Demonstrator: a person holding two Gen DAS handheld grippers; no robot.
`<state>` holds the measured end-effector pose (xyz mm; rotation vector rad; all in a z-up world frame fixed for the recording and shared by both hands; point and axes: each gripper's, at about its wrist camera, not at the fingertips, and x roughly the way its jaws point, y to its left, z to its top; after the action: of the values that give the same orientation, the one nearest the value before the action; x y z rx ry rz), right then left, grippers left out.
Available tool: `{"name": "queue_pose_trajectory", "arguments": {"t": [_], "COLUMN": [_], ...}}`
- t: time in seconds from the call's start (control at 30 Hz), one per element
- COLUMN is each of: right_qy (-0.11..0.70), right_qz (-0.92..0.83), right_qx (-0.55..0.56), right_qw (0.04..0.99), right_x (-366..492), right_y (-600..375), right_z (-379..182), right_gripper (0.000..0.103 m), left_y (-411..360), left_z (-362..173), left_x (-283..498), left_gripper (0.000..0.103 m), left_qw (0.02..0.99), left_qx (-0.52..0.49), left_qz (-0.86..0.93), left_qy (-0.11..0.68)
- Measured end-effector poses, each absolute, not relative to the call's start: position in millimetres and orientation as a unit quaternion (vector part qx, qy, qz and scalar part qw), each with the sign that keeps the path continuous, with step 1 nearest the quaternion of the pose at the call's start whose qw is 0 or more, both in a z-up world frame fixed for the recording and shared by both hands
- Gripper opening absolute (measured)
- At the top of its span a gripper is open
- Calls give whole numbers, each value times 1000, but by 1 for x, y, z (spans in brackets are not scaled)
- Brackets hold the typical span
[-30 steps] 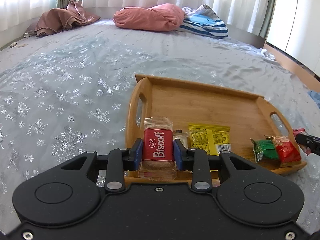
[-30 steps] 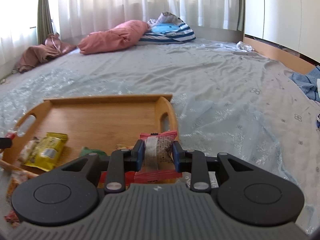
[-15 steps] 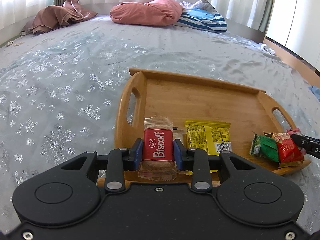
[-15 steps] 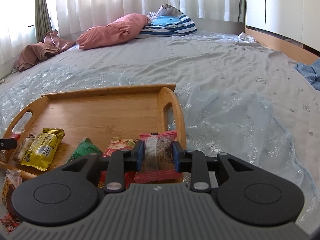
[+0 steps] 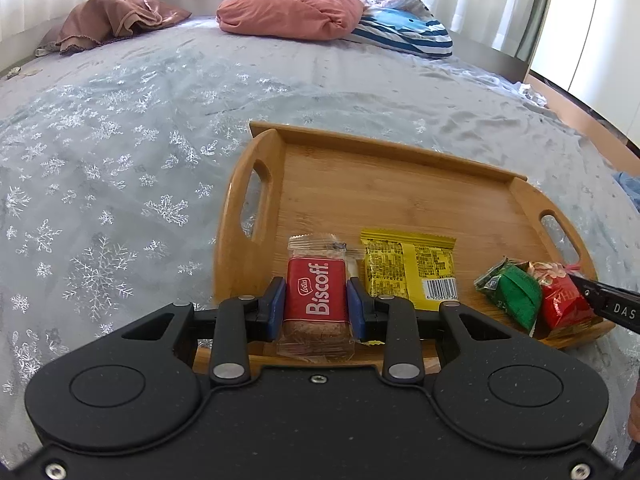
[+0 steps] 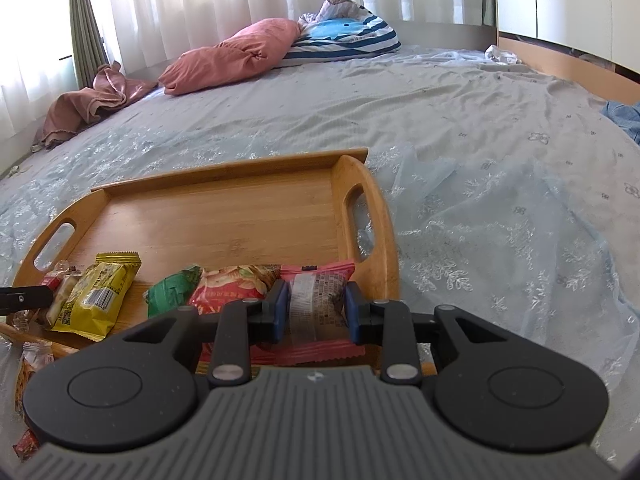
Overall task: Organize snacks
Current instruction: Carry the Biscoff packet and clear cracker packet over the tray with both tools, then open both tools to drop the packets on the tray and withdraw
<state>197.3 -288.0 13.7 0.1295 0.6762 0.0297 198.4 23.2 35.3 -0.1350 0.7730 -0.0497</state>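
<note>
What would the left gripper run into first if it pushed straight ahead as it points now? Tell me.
Holding the Biscoff biscuit, the left gripper points down at the near end of the wooden tray. Most likely the biscuit would touch the tray floor first, beside the yellow packet; depth is uncertain.

The left hand-held gripper (image 5: 316, 306) covers the near rim of the wooden tray (image 5: 400, 184), and its pads hide both side edges of the Biscoff packet (image 5: 317, 292). A pale wrapper (image 5: 352, 266) behind that packet shows only as a sliver, too little to identify. The print on the yellow packet (image 5: 410, 266) is too small to read. The right hand-held gripper (image 5: 608, 306) is cut off by the right edge, with only the letters "DAS" showing. In the right wrist view, its body hides the near right corner of the tray, and loose wrappers (image 6: 30, 364) at the near left are partly covered.
</note>
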Motion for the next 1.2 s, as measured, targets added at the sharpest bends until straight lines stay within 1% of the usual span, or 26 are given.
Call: {"name": "queue_pose_trajectory", "arguments": {"t": [0.43, 0.5, 0.57, 0.7, 0.73, 0.8, 0.83, 0.9, 0.93, 1.0, 1.1, 1.2], "right_qy": [336, 336, 335, 335, 334, 331, 329, 324, 321, 317, 310, 303], "right_qz": [27, 29, 30, 32, 32, 30, 30, 29, 29, 29, 29, 33], "right_qx": [70, 70, 72, 72, 71, 69, 68, 65, 64, 60, 57, 55], "right_qw": [939, 939, 939, 939, 939, 941, 942, 943, 944, 946, 949, 951], "right_x": [196, 196, 196, 195, 194, 193, 191, 188, 186, 183, 176, 168], "right_y": [-283, -284, -284, -284, -283, -283, -283, -284, -284, -285, -286, -288], "right_z": [8, 8, 8, 9, 10, 12, 13, 16, 18, 21, 26, 32], "right_gripper": [35, 36, 41, 44, 49, 55, 59, 62, 64, 67, 72, 81], "left_y": [21, 20, 18, 17, 17, 18, 18, 19, 20, 20, 19, 18], "left_z": [33, 33, 34, 36, 37, 39, 41, 44, 46, 50, 57, 63], "left_x": [201, 200, 200, 197, 196, 193, 191, 187, 184, 178, 167, 155], "left_gripper": [32, 32, 33, 41, 43, 52, 54, 64, 66, 74, 80, 84], "left_qw": [925, 925, 926, 927, 927, 928, 929, 932, 933, 934, 938, 940], "left_qx": [-59, -55, -51, -47, -46, -41, -38, -36, -35, -33, -28, -25], "left_qz": [-22, -23, -22, -20, -20, -18, -17, -19, -21, -23, -32, -41], "left_qy": [375, 375, 373, 372, 373, 369, 366, 360, 358, 354, 345, 338]}}
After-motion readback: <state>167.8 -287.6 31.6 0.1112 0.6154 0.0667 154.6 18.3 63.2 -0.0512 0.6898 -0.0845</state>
